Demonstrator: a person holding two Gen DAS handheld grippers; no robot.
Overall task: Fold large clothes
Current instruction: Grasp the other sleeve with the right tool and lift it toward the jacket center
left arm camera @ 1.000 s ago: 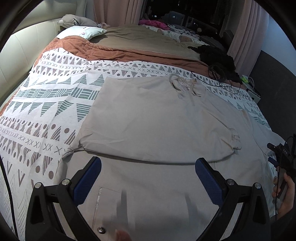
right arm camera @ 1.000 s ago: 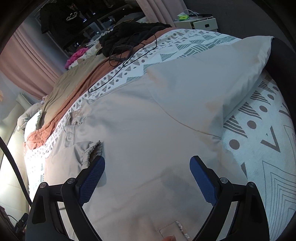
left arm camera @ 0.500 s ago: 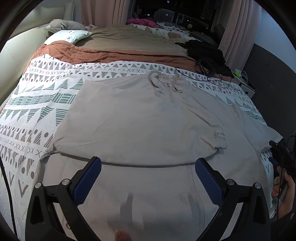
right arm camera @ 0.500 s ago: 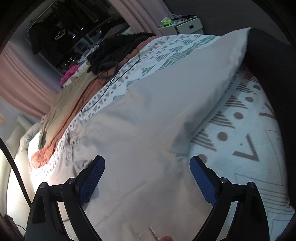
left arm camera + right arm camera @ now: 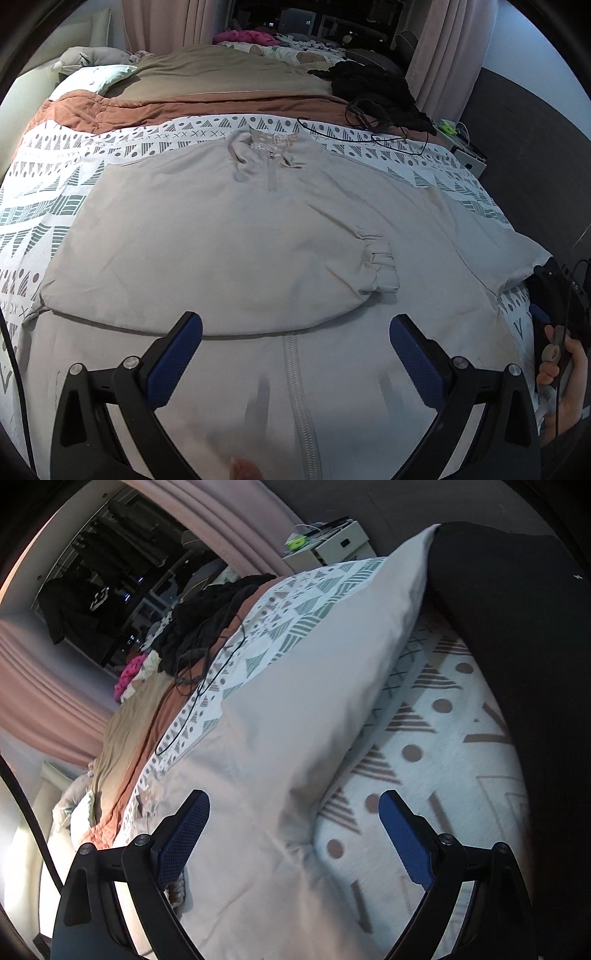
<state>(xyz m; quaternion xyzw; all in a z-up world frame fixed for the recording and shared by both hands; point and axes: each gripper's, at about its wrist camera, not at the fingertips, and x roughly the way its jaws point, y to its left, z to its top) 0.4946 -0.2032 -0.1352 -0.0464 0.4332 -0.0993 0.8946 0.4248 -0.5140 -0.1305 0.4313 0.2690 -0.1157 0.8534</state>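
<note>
Jacket (image 5: 229, 236): beige, zip-front, one sleeve folded across
Writing: none readable
Around: black cable (image 5: 369, 136), patterned bedspread (image 5: 48, 206)
Left gripper (image 5: 295, 332): jaws wide, empty
Right gripper (image 5: 295, 805): jaws wide, empty

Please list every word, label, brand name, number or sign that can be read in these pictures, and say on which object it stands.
No text can be read in either view.
Beige zip jacket: a pale print inside the collar, too small and blurred to read.
Dark hanging garment: a white mark, too blurred to tell whether it is lettering.
Patterned bedspread: only triangles, dots and crosses, no words.
</note>
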